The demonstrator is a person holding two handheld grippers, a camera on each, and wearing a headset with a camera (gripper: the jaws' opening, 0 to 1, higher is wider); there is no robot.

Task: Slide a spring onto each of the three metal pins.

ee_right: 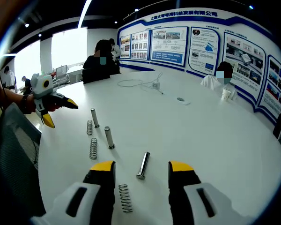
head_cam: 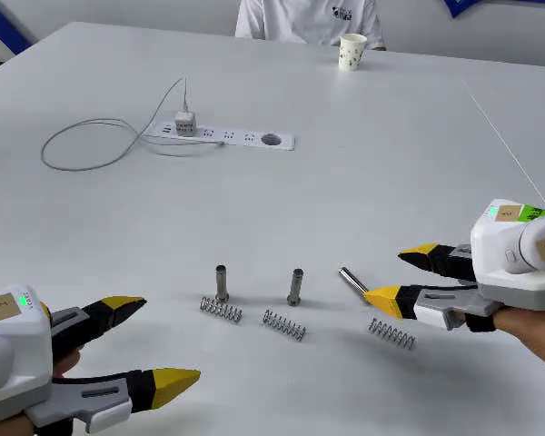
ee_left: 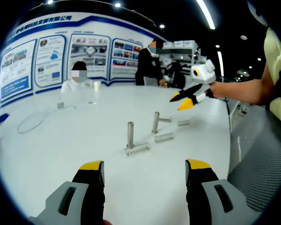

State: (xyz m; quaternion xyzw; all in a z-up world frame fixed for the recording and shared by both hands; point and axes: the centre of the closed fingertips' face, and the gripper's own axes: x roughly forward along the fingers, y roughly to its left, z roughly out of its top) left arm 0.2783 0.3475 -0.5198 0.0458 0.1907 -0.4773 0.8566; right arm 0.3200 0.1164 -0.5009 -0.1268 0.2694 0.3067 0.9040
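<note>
Our left claw and right claw gaped apart, empty; springs lay on the worktop just before two upright pins and one lying pin; we judged a light pinch, spring axis matched to pin, best.

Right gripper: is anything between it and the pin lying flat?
Nothing visible. The pin lies on bare table just ahead of the open jaws of the right gripper. The nearest spring lies closer to the gripper than the pin does, off towards one jaw, not across the path.
</note>
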